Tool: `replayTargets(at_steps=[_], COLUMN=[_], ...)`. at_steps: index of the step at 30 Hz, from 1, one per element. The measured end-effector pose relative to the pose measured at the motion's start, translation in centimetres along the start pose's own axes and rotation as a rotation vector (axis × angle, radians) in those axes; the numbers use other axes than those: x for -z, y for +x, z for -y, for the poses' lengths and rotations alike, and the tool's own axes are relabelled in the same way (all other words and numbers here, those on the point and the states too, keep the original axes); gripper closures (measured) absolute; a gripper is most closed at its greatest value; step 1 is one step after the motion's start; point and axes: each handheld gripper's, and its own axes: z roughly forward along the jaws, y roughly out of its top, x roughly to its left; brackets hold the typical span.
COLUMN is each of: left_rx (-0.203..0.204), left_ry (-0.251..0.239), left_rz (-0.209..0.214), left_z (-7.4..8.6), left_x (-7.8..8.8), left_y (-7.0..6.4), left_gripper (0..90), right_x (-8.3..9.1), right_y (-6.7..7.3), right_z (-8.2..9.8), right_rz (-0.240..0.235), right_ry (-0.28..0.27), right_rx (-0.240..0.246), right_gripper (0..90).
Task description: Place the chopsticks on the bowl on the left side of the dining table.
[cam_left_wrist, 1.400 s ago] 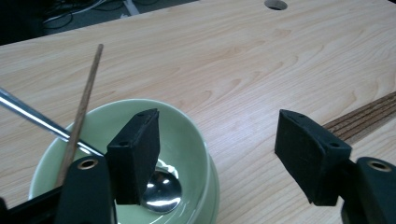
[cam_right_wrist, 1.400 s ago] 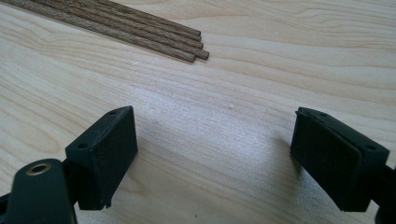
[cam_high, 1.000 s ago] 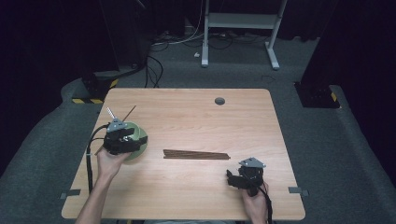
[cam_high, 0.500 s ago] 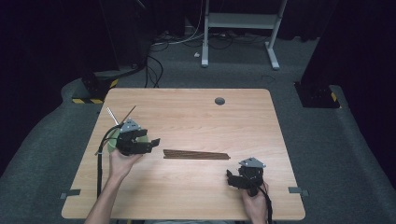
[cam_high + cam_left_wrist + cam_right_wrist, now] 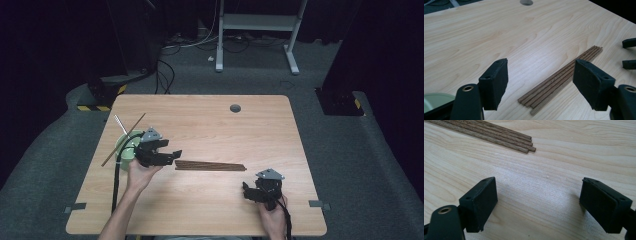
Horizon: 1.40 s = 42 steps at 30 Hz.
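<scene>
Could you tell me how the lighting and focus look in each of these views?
High view: lit table, dark surroundings, soft overall. Left gripper view: sharp wooden sticks, slightly blurred left tongs. Right gripper view: pale sheen on the wood between the right tongs.

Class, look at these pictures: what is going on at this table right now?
A person works at a wooden table with a gripper in each hand. The left gripper, jaws open and empty, is at the near end of a bundle of thin brown sticks lying flat mid-table. Beside it stands a green cup with two sticks leaning in it. The right gripper rests near the front edge, jaws open, holding nothing.
</scene>
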Motion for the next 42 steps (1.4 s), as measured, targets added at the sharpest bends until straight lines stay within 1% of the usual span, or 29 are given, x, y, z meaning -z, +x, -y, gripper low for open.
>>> replayTargets(at_steps=[3,6,10,14,18,21,23,26,30,32,36,39,42], left_rx=[-0.014,-0.020,-0.030,-0.041,-0.050,-0.060,-0.062,-0.078,-0.088,-0.099,-0.106,-0.113,-0.109], left_ry=[0.014,0.008,0.015,0.023,0.015,0.019,0.029,0.050,0.072,0.086,0.105,0.114,0.122], left_rz=[0.008,0.019,0.030,0.036,0.041,0.046,0.049,0.053,0.062,0.058,0.067,0.060,0.058], left_z=[-0.3,-0.5,-0.5,-0.6,-0.8,-0.8,-0.8,-0.8,-0.8,-0.8,-0.7,-0.9,-0.8], left_x=[-0.5,-0.8,-1.4,-2.1,-2.5,-3.0,-3.5,-4.3,-5.4,-6.0,-7.2,-7.9,-8.6], left_y=[-0.5,-0.9,-1.4,-1.8,-2.2,-2.6,-2.9,-3.3,-3.9,-4.2,-4.7,-4.9,-5.1], left_gripper=[28.6,28.6,28.5,28.6,29.2,29.4,30.0,30.2,30.1,30.2,30.7,31.3,32.6], right_x=[0.0,0.0,0.0,0.0,0.0,0.0,0.0,0.0,0.0,0.0,0.0,0.0,0.0], right_y=[0.0,0.0,0.0,0.0,0.0,0.0,0.0,0.0,0.0,0.0,0.0,0.0,0.0], right_z=[0.0,0.0,0.0,0.0,0.0,0.0,0.0,0.0,0.0,0.0,0.0,0.0,0.0], right_rz=[0.000,0.000,0.000,0.000,0.000,0.000,0.000,0.000,0.000,0.000,-0.001,-0.001,-0.001], right_ry=[0.000,0.000,0.000,0.000,0.000,0.000,0.000,0.000,0.000,0.000,0.000,0.000,-0.001], right_rx=[0.000,0.000,0.000,0.000,0.000,0.000,0.000,0.001,0.001,0.001,0.003,0.004,0.003], right_gripper=[14.2,14.2,14.3,14.2,14.3,14.2,14.2,14.2,14.2,14.2,14.2,14.2,14.2])
